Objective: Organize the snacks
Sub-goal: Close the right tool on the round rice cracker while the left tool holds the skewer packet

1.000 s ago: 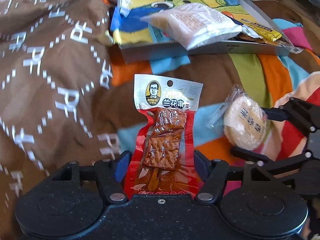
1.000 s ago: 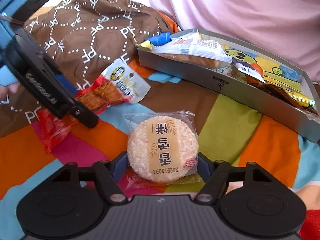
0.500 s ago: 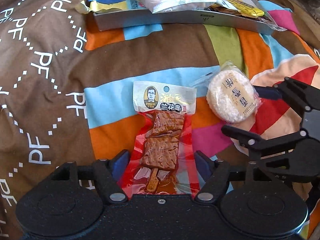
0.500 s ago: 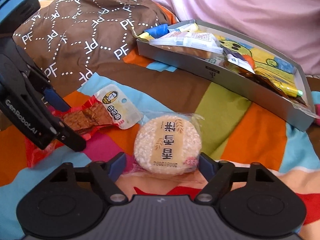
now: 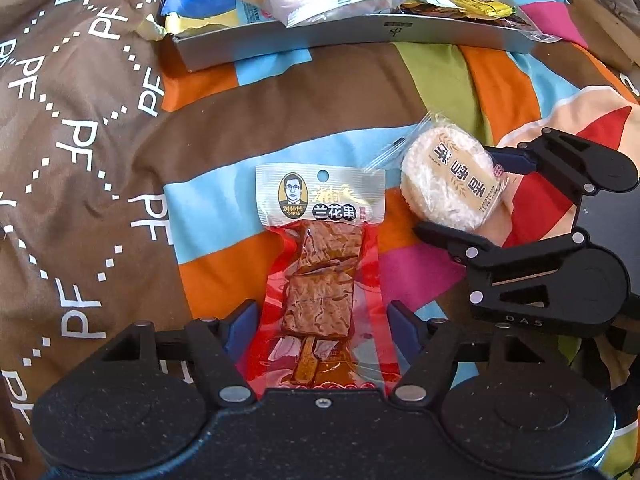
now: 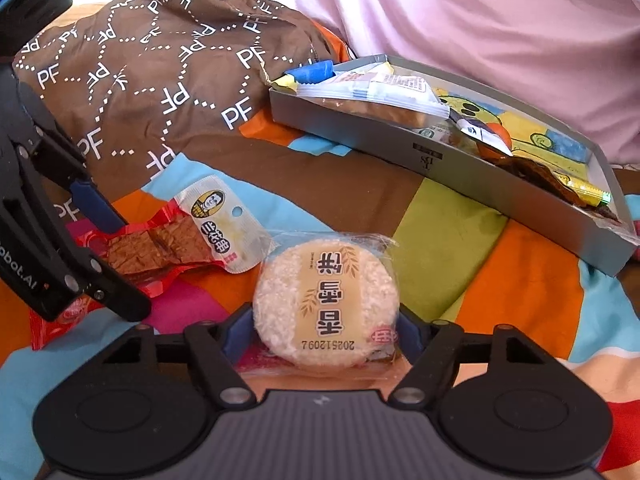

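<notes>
Snacks lay on a patchwork blanket (image 5: 436, 68): a red tofu-skewer packet (image 5: 324, 280) between the spread left gripper (image 5: 322, 322), a round rice cake (image 6: 326, 304) pinched by the right gripper (image 6: 326, 330), near a grey tray (image 6: 480, 164) holding more.

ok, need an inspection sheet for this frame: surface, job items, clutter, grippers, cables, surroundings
Surface: patchwork bedspread in bright colours, soft and creased.
Job's things: red skewer snack packet lying flat; round rice cracker in clear wrap beside it; grey tray already holding several wrapped snacks.
Clutter: brown cloth with white letters bunched up left of the tray.
Grippers: left gripper straddles the lower end of the skewer packet, gaps visible at both fingers; right gripper has its fingers at the cracker's sides, grip not certain.
Cables: nothing seen.
Surroundings: pink fabric behind the tray.
</notes>
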`<state>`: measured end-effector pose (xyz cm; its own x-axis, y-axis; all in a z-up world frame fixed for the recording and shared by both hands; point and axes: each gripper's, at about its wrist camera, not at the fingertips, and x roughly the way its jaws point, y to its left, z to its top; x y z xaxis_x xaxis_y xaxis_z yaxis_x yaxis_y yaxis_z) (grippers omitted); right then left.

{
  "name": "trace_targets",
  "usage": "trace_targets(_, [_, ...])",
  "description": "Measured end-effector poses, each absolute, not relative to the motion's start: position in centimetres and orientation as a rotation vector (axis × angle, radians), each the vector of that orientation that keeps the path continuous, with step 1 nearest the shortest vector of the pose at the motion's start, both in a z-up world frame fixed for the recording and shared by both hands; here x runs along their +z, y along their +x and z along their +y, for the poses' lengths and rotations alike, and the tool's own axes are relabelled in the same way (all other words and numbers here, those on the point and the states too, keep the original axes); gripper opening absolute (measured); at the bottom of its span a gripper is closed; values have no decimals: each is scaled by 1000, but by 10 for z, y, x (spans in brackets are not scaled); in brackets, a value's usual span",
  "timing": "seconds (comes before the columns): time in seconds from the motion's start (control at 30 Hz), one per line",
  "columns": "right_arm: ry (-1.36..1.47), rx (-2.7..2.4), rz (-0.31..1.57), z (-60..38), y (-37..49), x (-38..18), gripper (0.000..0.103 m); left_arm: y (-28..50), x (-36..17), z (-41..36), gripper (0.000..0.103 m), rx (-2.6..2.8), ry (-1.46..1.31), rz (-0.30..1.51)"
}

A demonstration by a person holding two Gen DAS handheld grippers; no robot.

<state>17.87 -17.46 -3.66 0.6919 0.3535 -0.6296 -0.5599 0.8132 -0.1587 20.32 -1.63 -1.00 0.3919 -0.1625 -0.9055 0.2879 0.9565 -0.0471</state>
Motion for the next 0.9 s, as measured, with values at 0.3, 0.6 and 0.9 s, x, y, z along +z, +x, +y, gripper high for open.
trace_targets(0.3, [-412,502,593,-172,171,-34,75,197,-1,-13,65,-285,140,1084])
trace_targets(0.6, [-444,506,586,-170,168,-35,75,191,6,-10,58,-283,123,1047])
trace_targets(0.9, [-438,507,590,-171,169,-35,76,189,10,-4,52,-275,89,1036])
